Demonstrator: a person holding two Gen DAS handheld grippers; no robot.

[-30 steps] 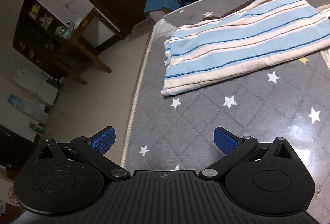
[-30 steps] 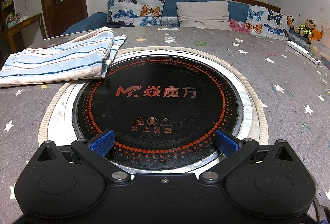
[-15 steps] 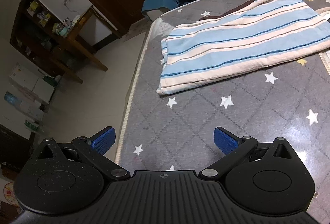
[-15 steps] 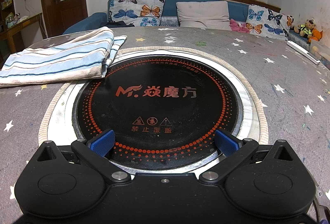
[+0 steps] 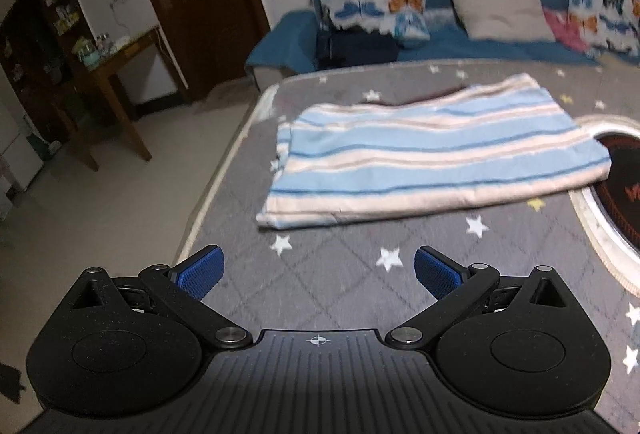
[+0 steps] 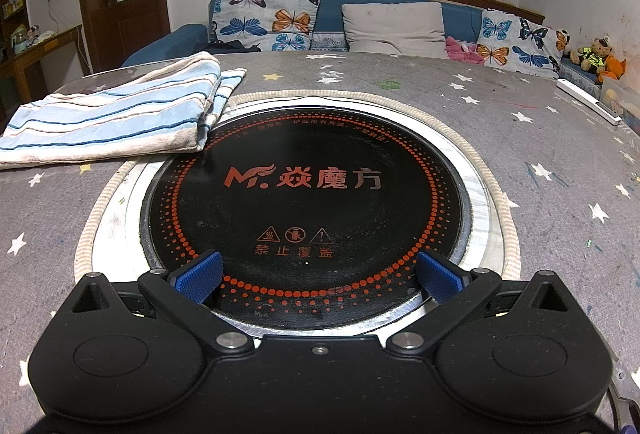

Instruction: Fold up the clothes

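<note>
**Both grippers spread wide, one folded striped cloth ahead on the table**

The left gripper (image 5: 318, 270) hangs over the grey quilted table cover with white stars (image 5: 332, 298), its two blue-padded fingers (image 5: 200, 271) wide apart with nothing between them. One folded cloth with light-blue, white and thin dark-blue stripes (image 5: 432, 154) lies flat on the cover, straight ahead of these jaws and well beyond the fingertips, untouched. Its right end overlaps the rim of the round black induction hob with orange dots (image 5: 624, 190), which sits ahead and to the right of the jaws.

The right gripper (image 6: 318, 276) is also fully spread and holds nothing; its two blue-padded fingers (image 6: 438, 277) sit over the near edge of the round black induction hob with orange dots (image 6: 304, 210), which fills the space ahead between the jaws. From here the same striped cloth (image 6: 116, 114) lies ahead and far to the left of the jaws, its folded corner resting on the hob's pale ring (image 6: 480, 210).

Counted: one cloth, one hob, two grippers. Beyond the table, a blue sofa (image 6: 460, 20) carries three butterfly-print cushions (image 6: 266, 18) and one plain grey cushion (image 6: 394, 28).
</note>
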